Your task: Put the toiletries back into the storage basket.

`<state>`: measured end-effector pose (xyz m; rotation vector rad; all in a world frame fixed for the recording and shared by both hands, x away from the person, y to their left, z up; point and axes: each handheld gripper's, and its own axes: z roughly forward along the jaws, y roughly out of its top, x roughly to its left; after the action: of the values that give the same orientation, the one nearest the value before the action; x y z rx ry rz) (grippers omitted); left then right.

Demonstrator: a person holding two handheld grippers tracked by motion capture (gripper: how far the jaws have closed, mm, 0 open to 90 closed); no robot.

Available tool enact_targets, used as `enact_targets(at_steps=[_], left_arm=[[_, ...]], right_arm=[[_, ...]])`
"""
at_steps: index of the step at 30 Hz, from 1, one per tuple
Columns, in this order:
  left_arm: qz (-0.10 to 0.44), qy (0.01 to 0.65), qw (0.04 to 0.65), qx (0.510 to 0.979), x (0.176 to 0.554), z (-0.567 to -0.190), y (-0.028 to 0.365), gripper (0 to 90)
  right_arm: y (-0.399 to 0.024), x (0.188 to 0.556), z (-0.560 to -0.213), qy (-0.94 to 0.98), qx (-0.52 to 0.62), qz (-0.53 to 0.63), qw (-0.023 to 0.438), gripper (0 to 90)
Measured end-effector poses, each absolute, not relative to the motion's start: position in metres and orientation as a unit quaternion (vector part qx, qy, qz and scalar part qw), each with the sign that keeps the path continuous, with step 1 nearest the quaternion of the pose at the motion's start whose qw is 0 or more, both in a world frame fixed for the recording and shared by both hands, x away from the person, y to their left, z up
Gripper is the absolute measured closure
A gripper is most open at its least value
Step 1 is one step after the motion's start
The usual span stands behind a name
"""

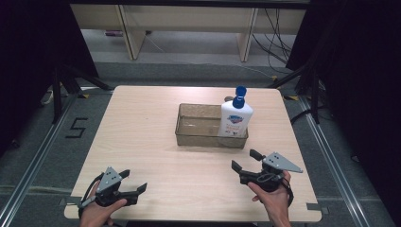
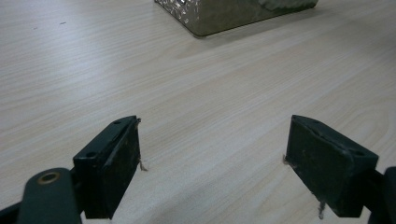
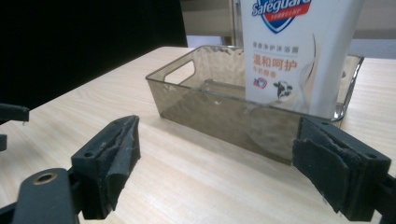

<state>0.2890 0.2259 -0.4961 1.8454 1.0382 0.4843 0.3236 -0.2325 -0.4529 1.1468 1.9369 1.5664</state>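
The white pump bottle with a blue cap (image 1: 235, 117) stands upright at the right end of the smoky clear plastic bin (image 1: 198, 138), dead ahead of our right gripper (image 1: 246, 160), the nearer one. Our left gripper (image 1: 134, 181) sits well apart. Both jaws are spread wide, holding nothing.

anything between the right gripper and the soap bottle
Only bare table and the near wall of the clear bin holding the soap bottle, seen past the right gripper.

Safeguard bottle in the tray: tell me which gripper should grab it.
Probably the right gripper: it sits open just in front of the Safeguard bottle at the tray's right end. The left gripper is open too, but farther away.
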Motion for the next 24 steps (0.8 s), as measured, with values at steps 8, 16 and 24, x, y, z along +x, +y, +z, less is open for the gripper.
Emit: enact_targets(at_steps=[8, 16, 24], left_arm=[[0.200, 0.422, 0.461, 0.755, 0.289, -0.496, 0.226, 17.2], [0.200, 0.423, 0.461, 0.754, 0.289, -0.496, 0.226, 17.1], [0.199, 0.421, 0.461, 0.755, 0.289, -0.496, 0.226, 17.1]], right_arm=[[-0.237, 0.314, -0.457, 0.700, 0.412, 0.549, 0.195, 15.3], [-0.238, 0.307, -0.462, 0.707, 0.419, 0.539, 0.186, 15.3], [-0.241, 0.301, -0.467, 0.708, 0.420, 0.538, 0.181, 15.3]])
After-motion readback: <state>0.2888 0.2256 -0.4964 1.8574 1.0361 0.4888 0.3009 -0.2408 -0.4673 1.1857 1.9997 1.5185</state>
